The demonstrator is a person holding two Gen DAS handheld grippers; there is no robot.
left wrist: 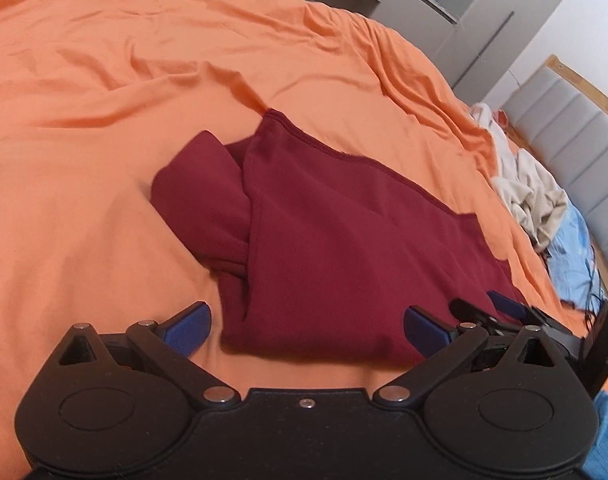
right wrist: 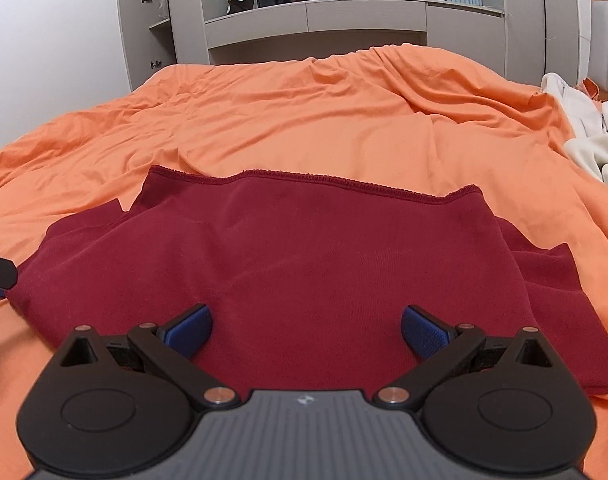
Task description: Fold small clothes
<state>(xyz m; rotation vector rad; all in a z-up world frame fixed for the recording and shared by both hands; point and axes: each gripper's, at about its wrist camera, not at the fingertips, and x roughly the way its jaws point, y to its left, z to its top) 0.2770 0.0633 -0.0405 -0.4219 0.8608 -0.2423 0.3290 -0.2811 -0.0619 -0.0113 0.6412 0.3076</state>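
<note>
A: What did the left wrist camera show?

B: The left gripper (left wrist: 307, 330) was spread wide with nothing between its blue pads (left wrist: 188, 326), hovering at the near edge of a dark red garment (left wrist: 335, 248) lying folded on the orange bedsheet (left wrist: 104, 152). The right gripper (left wrist: 499, 308) sat just beside it, at the garment's right corner. Pale crumpled clothes (left wrist: 531, 196) lay well apart by the headboard.

A: And the right wrist camera?

B: The right gripper (right wrist: 307, 330) was equally released, poised over the dark red garment (right wrist: 304, 264), whose stitched hem (right wrist: 315, 179) faced away. The orange bedsheet (right wrist: 304, 120) stretched toward grey cabinets (right wrist: 315, 24).
</note>
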